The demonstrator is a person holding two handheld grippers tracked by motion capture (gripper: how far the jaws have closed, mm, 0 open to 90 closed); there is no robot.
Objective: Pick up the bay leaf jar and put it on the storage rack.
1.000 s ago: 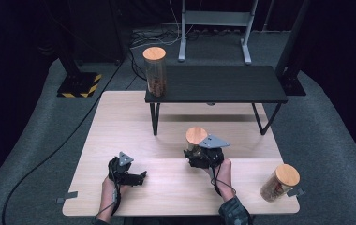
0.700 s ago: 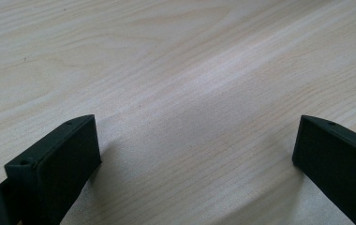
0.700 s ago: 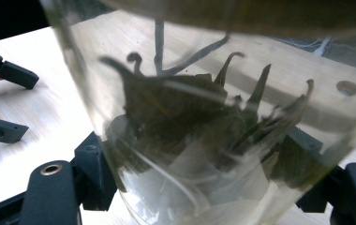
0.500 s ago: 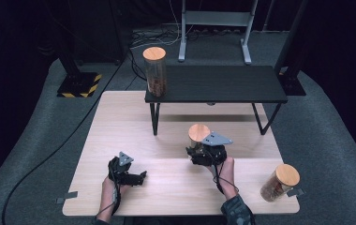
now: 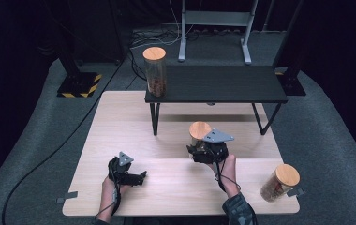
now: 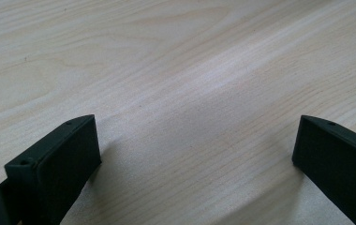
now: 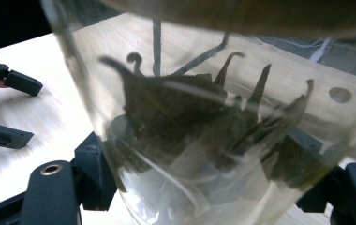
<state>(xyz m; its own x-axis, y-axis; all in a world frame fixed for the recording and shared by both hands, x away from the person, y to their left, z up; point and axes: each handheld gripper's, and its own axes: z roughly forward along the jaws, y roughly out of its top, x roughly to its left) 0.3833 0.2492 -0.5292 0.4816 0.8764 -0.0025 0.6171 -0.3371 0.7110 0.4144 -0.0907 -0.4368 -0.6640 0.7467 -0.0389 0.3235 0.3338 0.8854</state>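
At table centre, jar (image 5: 199,133): clamped upright in right gripper (image 5: 208,151), dark pods inside; 
Slip risk: smooth glass could tilt or slide out; 
Shelf (image 5: 216,84), 12 o'clock: lid could clip its edge; 
Left gripper (image 5: 131,177), 8 o'clock: jaws apart, empty
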